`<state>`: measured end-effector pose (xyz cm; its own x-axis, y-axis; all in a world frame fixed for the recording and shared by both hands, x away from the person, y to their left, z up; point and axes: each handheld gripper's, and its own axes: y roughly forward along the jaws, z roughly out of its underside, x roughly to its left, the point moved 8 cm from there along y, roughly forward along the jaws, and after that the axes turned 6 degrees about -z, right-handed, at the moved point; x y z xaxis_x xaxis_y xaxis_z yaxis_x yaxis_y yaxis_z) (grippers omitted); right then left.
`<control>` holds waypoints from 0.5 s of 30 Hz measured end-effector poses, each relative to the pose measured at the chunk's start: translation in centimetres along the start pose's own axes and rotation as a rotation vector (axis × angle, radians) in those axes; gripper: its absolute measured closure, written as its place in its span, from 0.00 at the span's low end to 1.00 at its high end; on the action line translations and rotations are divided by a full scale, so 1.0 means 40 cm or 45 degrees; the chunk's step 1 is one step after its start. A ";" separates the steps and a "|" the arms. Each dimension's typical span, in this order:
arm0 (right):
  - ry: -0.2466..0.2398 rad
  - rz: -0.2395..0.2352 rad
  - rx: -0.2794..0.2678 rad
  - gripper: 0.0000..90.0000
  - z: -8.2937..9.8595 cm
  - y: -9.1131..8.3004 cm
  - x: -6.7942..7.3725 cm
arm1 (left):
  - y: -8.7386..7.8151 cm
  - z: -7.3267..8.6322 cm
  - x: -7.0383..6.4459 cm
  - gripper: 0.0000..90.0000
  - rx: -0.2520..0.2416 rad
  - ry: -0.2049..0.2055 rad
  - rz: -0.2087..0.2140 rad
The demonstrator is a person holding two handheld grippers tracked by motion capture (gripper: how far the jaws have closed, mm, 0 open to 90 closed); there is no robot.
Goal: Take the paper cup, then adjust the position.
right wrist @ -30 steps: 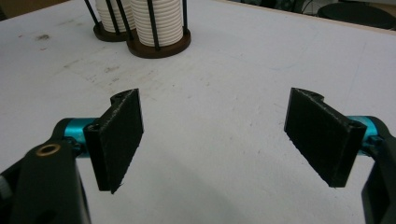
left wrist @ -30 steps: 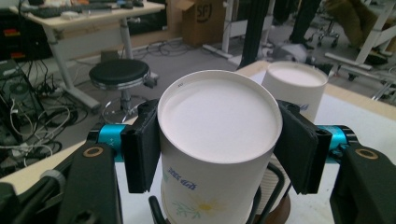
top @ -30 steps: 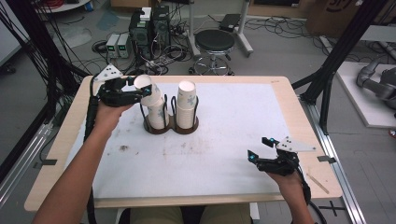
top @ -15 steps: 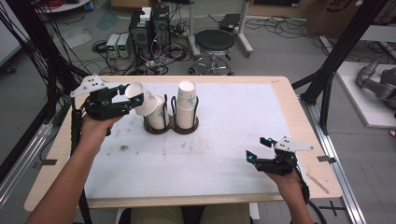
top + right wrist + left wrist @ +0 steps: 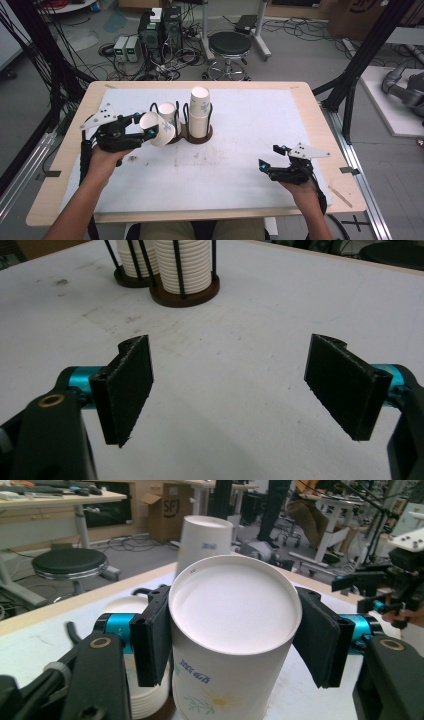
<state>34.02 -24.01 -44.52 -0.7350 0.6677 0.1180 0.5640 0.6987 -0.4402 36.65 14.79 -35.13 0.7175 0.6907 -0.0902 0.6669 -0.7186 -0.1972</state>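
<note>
My left gripper (image 5: 144,126) is shut on a white paper cup (image 5: 159,131) with a flower print, held tilted just left of a wire cup holder (image 5: 196,135). In the left gripper view the cup (image 5: 235,610) turns one round white end to the camera, and both pads (image 5: 150,640) press its sides. The holder keeps two stacks of cups: a shorter left stack (image 5: 169,115) and a taller right stack (image 5: 200,111). My right gripper (image 5: 270,157) hovers open low at the near right of the table, and nothing sits between its jaws (image 5: 227,385). The stacks (image 5: 185,262) stand ahead of it.
A white mat (image 5: 240,165) with smudges covers the wooden table (image 5: 60,200). Behind the table are a black stool (image 5: 229,45), computer boxes (image 5: 160,27) and cables on the floor. Black frame poles (image 5: 360,65) stand at both sides.
The left gripper lifted the top cup off the left stack, swung it left, then brought it nearer and lower while tilting it. The right gripper has barely moved.
</note>
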 end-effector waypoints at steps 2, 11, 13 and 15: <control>-0.017 -0.028 -0.003 0.22 -0.009 0.007 0.014 | 0.008 0.006 -0.021 0.41 0.009 0.016 0.028; -0.023 -0.093 -0.036 0.22 -0.031 0.015 0.041 | 0.039 0.020 -0.069 0.41 0.019 0.032 0.097; -0.021 -0.108 -0.037 0.22 -0.034 0.019 0.047 | 0.048 0.025 -0.080 0.41 0.026 0.031 0.115; -0.015 -0.127 -0.033 0.22 -0.036 0.025 0.054 | 0.061 0.034 -0.099 0.41 0.035 0.041 0.144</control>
<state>33.55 -21.50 -43.41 -0.7922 0.5916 0.1500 0.4972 0.7681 -0.4034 35.16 10.40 -36.59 0.7944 0.6019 -0.0817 0.5758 -0.7890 -0.2141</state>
